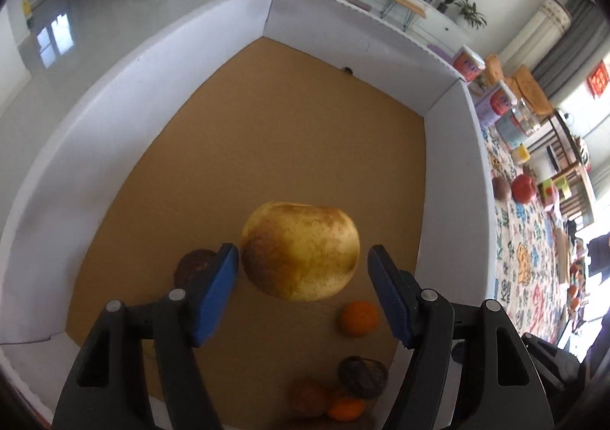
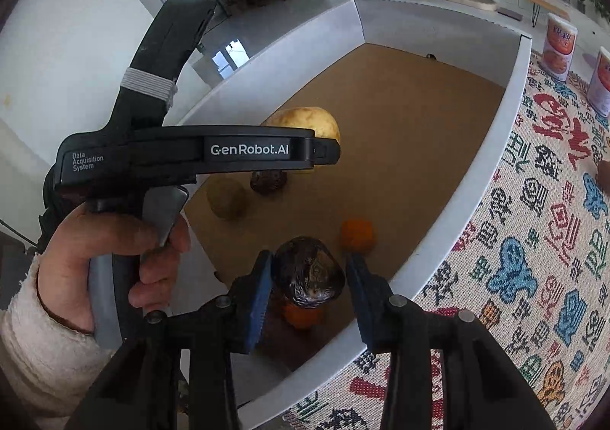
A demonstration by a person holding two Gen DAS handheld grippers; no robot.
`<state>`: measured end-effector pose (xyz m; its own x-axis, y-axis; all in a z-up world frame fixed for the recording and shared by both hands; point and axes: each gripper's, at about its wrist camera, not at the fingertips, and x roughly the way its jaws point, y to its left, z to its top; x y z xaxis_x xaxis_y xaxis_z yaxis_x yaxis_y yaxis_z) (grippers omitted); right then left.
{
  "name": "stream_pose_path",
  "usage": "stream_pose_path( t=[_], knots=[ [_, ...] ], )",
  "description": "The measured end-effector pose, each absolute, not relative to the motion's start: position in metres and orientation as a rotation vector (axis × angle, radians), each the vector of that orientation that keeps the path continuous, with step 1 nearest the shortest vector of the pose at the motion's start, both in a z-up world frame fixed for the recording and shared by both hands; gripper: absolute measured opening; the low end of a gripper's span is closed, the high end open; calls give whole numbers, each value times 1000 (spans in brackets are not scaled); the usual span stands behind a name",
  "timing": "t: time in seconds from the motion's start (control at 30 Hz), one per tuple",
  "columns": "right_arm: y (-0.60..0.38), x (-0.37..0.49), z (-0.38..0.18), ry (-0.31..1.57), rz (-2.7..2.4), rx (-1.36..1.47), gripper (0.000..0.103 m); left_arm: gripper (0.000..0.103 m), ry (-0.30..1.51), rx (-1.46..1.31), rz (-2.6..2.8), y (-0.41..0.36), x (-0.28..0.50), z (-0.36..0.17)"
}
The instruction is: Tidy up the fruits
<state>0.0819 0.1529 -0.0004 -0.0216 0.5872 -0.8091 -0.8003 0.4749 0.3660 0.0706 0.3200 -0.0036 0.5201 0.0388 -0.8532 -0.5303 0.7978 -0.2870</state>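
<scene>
My left gripper (image 1: 303, 269) is spread around the pear (image 1: 300, 251), releasing it into the box (image 1: 114, 94); my right gripper (image 2: 309, 277) pinches the dark fruit (image 2: 309, 271) for placement alongside

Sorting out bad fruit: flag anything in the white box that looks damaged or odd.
The large yellow pear between the left gripper jaws has a brown, bruised-looking patch on its left side and browning along the top. The dark purple wrinkled fruit looks shrivelled. Nothing looks spilled.

Beyond the pear (image 1: 300, 251), the box floor (image 1: 305, 117) is left bare (white walls (image 1: 114, 117) enclose it); nearer, oranges (image 1: 359, 317) crowd.
</scene>
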Motion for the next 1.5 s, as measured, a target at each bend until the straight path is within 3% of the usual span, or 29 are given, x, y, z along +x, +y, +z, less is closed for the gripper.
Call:
stream_pose_path(
  t=[0.03, 0.07, 0.2, 0.27, 0.33, 0.53, 0.7, 0.97, 1.5],
  knots=[
    [152, 86, 1, 1156, 1128, -199, 69, 79, 944, -561, 370, 321, 64, 5],
    [147, 89, 4, 1162, 1144, -150, 74, 82, 905, -548, 375, 318, 58, 16],
    [105, 97, 34, 1031, 1101, -102, 80, 87, 771, -436, 337, 280, 44, 58],
    [70, 106, 42, 946, 1020, -111, 96, 91, 725, -388, 274, 248, 39, 74],
    [26, 123, 34, 894, 899, -101, 103, 92, 694, -341, 174, 203, 38, 84],
    [-124, 187, -68, 986, 330, -175, 103, 95, 786, -215, -195, 53, 69, 51],
    [-211, 196, -69, 913, 109, -110, 103, 94, 816, -112, -140, -14, 128, -12],
    [-243, 202, -88, 920, 49, -62, 103, 94, 913, -68, -15, -26, 187, -78],
    [-244, 192, -95, 960, 70, -35, 103, 100, 928, 2, 15, -38, 193, -84]
  ],
)
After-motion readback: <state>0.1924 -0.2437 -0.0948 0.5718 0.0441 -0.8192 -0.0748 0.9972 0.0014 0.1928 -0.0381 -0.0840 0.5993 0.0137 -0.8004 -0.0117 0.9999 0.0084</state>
